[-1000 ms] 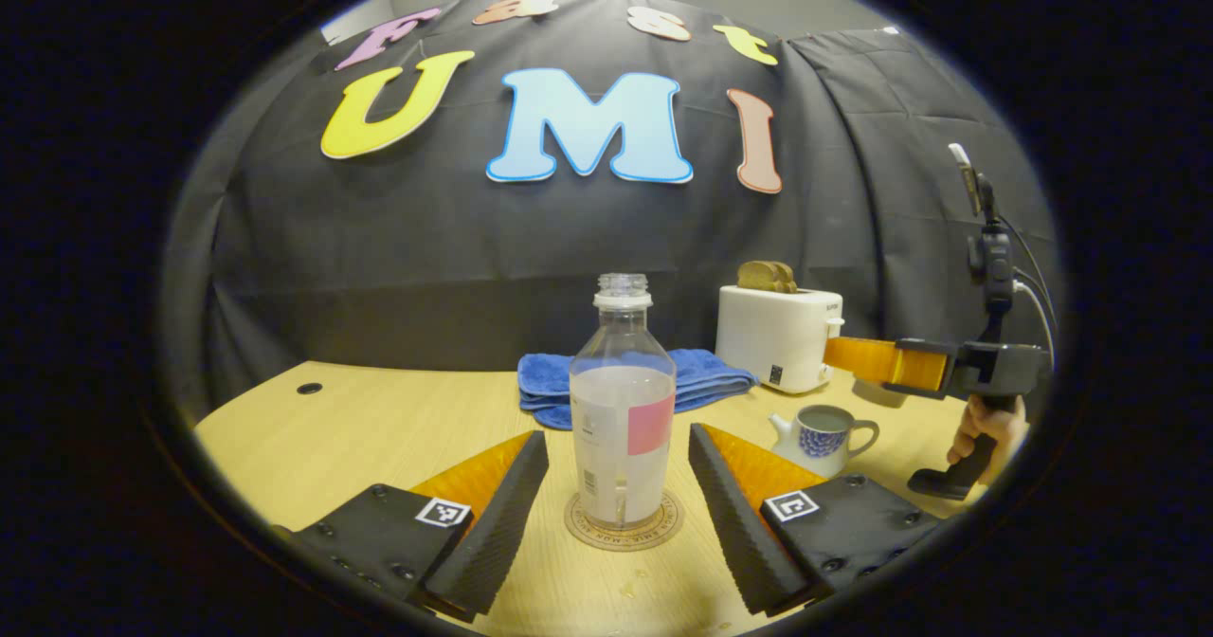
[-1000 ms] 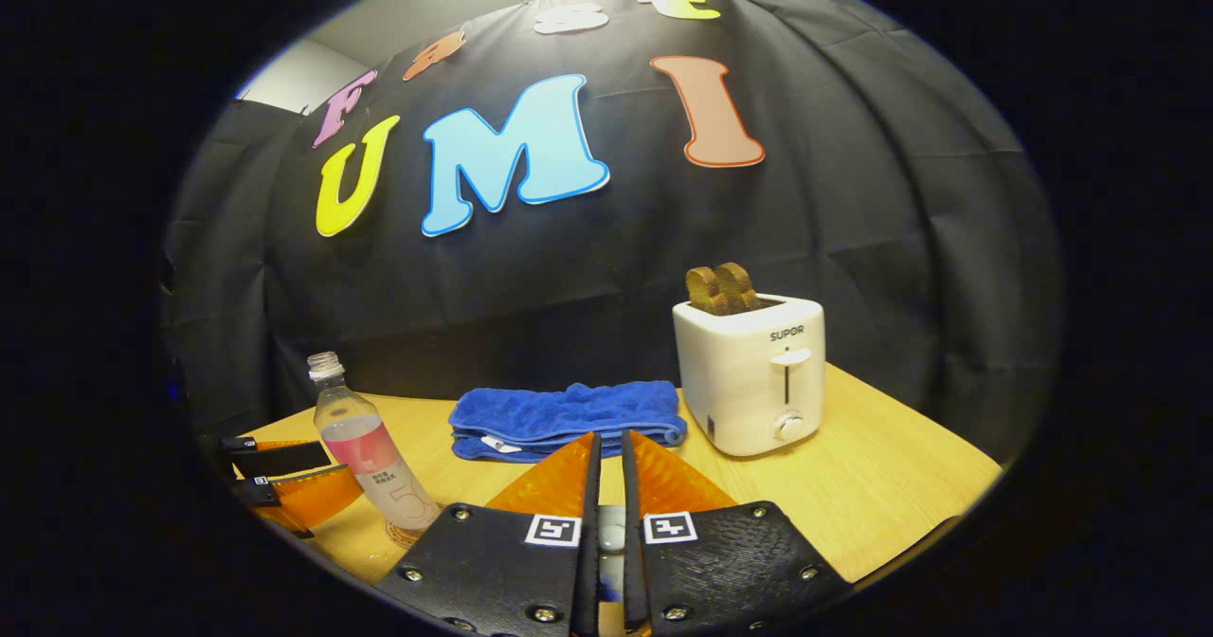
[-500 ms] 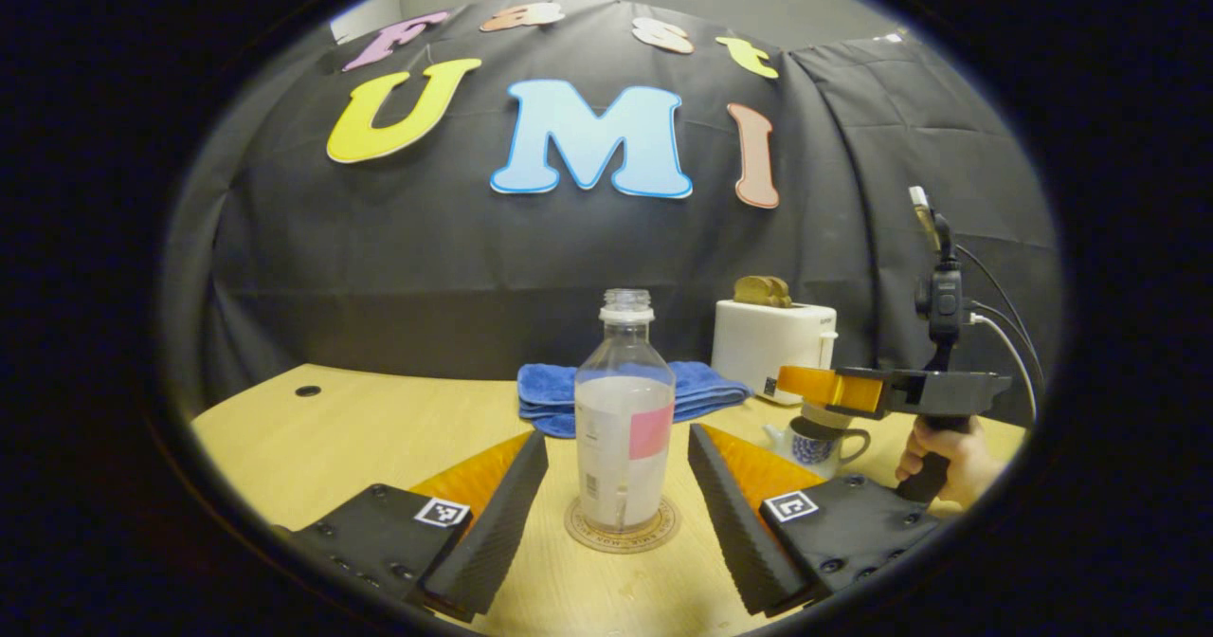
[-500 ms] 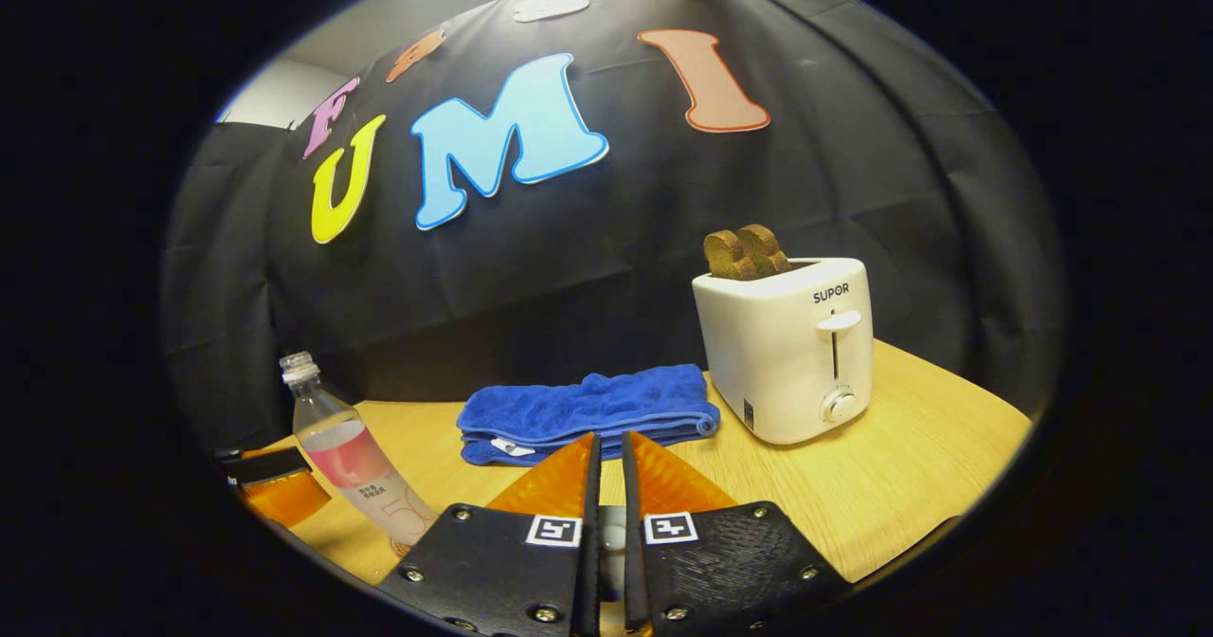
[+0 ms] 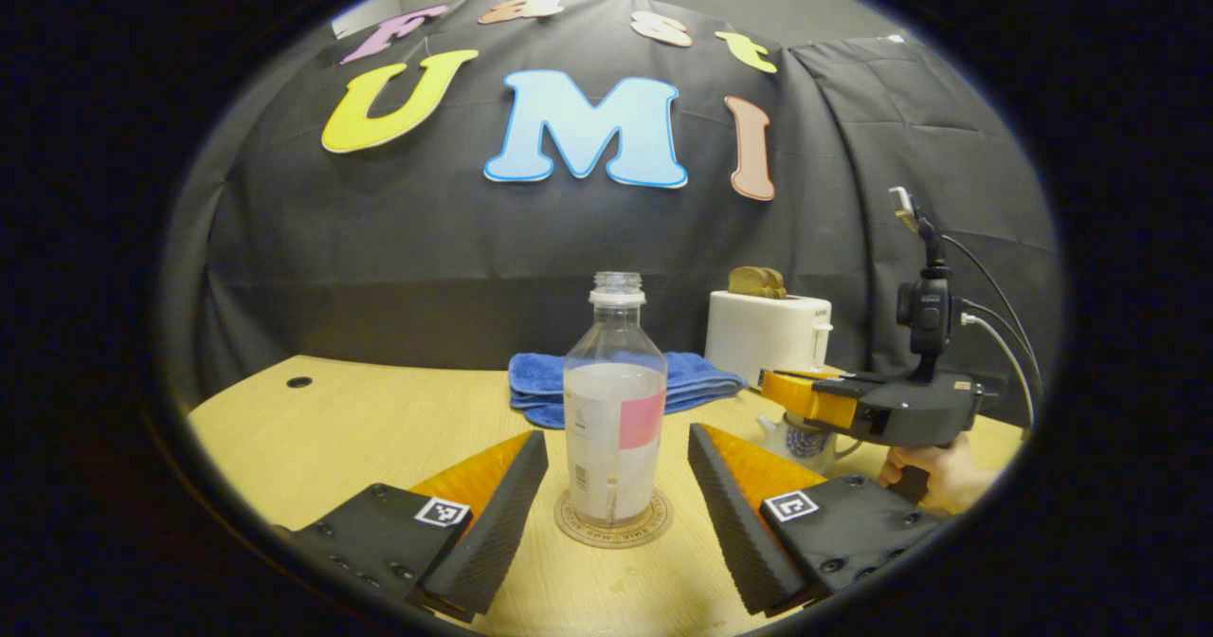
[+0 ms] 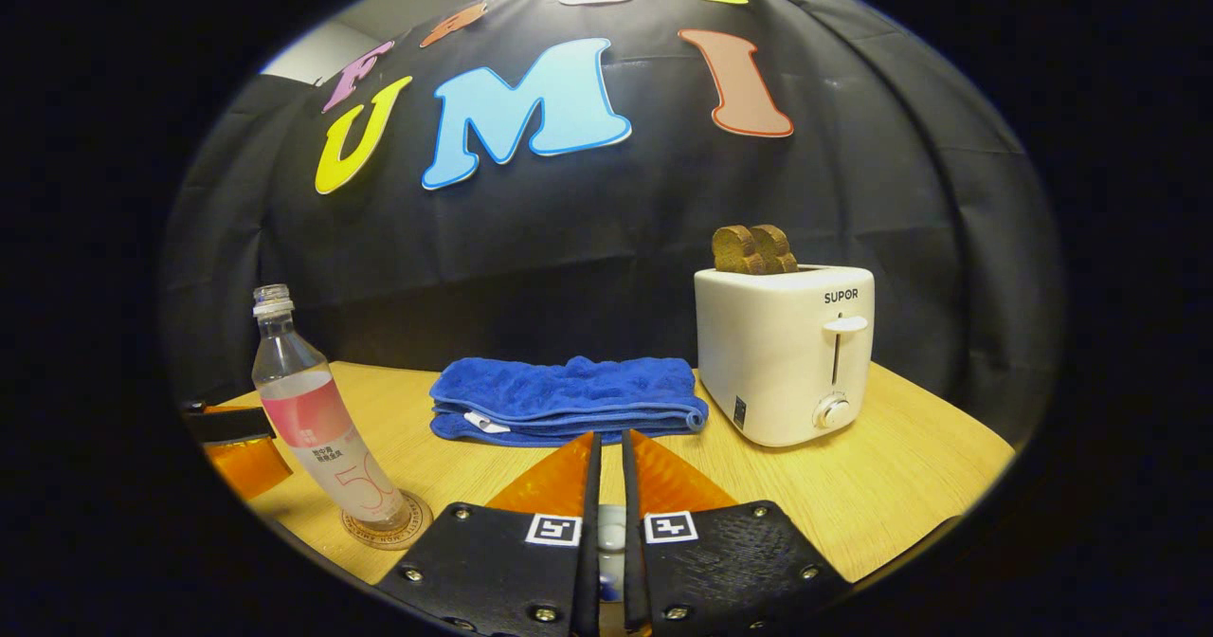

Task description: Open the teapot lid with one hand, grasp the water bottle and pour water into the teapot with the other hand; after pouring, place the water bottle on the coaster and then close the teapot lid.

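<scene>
The water bottle (image 5: 614,400) stands uncapped on the coaster (image 5: 612,529), between the left claw's (image 5: 616,504) parted fingers, touching neither. The right claw (image 6: 606,485), clamped on something small, probably the lid, hovers over the teapot (image 5: 805,440): lower it level and centred. Blue towel (image 6: 567,400) and toaster (image 6: 782,353) lie beyond, clear

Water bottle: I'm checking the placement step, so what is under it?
A round coaster lies under the upright water bottle, on the wooden table. The coaster's centre is covered by the bottle's base.
</scene>
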A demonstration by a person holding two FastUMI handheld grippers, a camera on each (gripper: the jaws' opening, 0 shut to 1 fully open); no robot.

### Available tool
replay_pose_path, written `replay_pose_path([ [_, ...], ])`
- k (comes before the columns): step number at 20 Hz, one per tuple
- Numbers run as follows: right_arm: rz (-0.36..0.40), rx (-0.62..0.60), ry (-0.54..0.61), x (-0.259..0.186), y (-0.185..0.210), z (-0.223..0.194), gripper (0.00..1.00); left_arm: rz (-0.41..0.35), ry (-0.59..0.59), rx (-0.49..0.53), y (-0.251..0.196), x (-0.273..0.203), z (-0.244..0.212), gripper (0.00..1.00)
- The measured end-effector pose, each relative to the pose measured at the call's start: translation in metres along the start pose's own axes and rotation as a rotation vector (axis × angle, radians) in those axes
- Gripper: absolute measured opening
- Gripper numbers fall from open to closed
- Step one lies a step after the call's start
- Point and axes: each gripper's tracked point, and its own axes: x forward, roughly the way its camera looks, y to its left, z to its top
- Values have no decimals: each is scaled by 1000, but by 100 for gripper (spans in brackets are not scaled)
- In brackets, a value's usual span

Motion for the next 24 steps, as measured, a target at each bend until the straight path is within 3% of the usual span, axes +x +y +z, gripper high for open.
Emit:
replay_pose_path([
  [5,-22,-38,-8,0,2,0,12,1,7,4,1,2,-2,100],
  [9,-16,2,4,0,2,-3,13,-2,8,3,1,0,-1,100],
  [16,-39,-16,-16,-11,5,8,21,2,15,10,3,1,-3,100],
  [18,-37,-35,-33,-21,10,18,33,-1,16,16,2,1,-1,100],
  [19,-40,-44,-44,-26,11,22,47,-1,14,17,1,0,-1,100],
  [20,-28,-49,-53,-34,17,28,50,-6,13,19,0,-1,2,100],
  [21,-29,-58,-62,-41,20,33,65,-8,8,18,-2,-2,3,100],
  [22,-32,-63,-75,-50,24,40,70,-11,0,13,-3,-3,7,100],
  [23,-42,-63,-88,-61,25,45,81,-12,-4,10,-5,-4,7,100],
  [24,-34,-56,-104,-73,30,51,82,-9,-5,8,-4,-6,9,100],
])
